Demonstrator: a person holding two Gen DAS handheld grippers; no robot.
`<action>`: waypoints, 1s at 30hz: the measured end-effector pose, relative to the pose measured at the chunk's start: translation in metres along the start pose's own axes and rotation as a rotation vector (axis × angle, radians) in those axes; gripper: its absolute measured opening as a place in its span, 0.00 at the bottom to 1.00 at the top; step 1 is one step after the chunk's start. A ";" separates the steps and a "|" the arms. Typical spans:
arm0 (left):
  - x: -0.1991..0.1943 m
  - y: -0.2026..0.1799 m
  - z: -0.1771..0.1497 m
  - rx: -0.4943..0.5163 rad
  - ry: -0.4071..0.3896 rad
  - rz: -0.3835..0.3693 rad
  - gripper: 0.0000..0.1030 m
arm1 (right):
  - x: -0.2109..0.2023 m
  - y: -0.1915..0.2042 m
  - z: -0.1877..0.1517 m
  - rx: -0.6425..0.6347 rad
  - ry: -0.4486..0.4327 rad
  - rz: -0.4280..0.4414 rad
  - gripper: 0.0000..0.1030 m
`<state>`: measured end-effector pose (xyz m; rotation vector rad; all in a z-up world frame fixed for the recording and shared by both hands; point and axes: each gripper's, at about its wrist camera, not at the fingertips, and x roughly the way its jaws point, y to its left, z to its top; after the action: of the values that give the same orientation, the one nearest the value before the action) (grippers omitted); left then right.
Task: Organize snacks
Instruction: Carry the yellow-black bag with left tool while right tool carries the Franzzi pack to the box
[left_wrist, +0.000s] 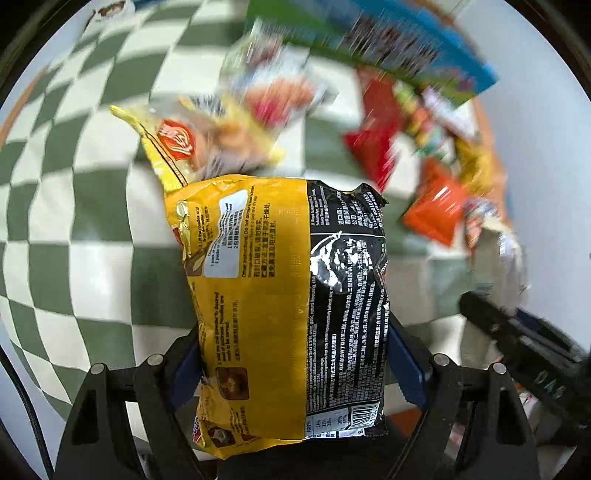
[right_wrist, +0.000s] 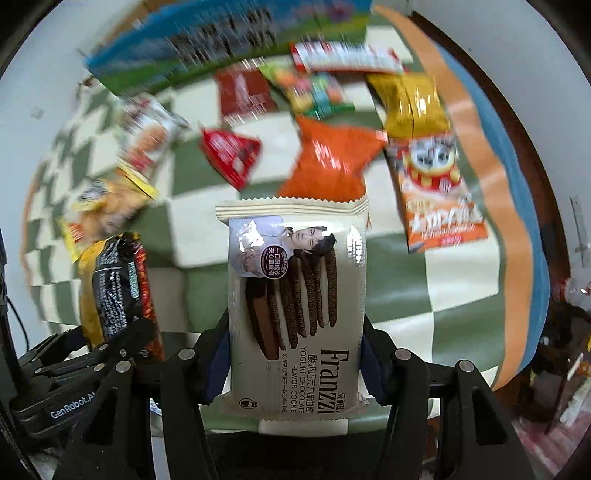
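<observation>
My left gripper (left_wrist: 295, 354) is shut on a yellow and black noodle pack (left_wrist: 277, 277), its blue pads pressing both long sides, and holds it above the checkered cloth (left_wrist: 74, 221). My right gripper (right_wrist: 295, 354) is shut on a cream Franzzi chocolate cookie pack (right_wrist: 295, 295), which stands lengthwise between the fingers. The noodle pack (right_wrist: 114, 291) also shows at the left of the right wrist view, close beside the cookie pack. Both grippers point steeply down at the table.
Loose snacks lie blurred on the green and white cloth (right_wrist: 406, 295): an orange bag (right_wrist: 325, 162), a red pack (right_wrist: 231, 155), a gold bag (right_wrist: 410, 103), an orange cat-print pack (right_wrist: 439, 199) and a yellow bag (left_wrist: 184, 144). A blue and green box (right_wrist: 221, 37) stands at the back.
</observation>
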<state>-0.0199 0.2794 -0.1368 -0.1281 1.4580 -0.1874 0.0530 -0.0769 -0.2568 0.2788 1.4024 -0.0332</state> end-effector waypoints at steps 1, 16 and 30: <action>-0.014 0.001 0.000 0.002 -0.023 -0.012 0.83 | -0.011 -0.009 0.009 -0.008 -0.022 0.019 0.59; -0.132 -0.039 0.229 -0.027 -0.182 -0.096 0.83 | -0.135 -0.059 0.264 -0.063 -0.220 0.208 0.59; 0.009 -0.046 0.353 -0.058 0.059 0.044 0.83 | 0.024 -0.034 0.451 -0.128 -0.041 0.175 0.60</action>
<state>0.3297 0.2225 -0.0980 -0.1387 1.5247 -0.1139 0.4874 -0.2023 -0.2229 0.2921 1.3293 0.1934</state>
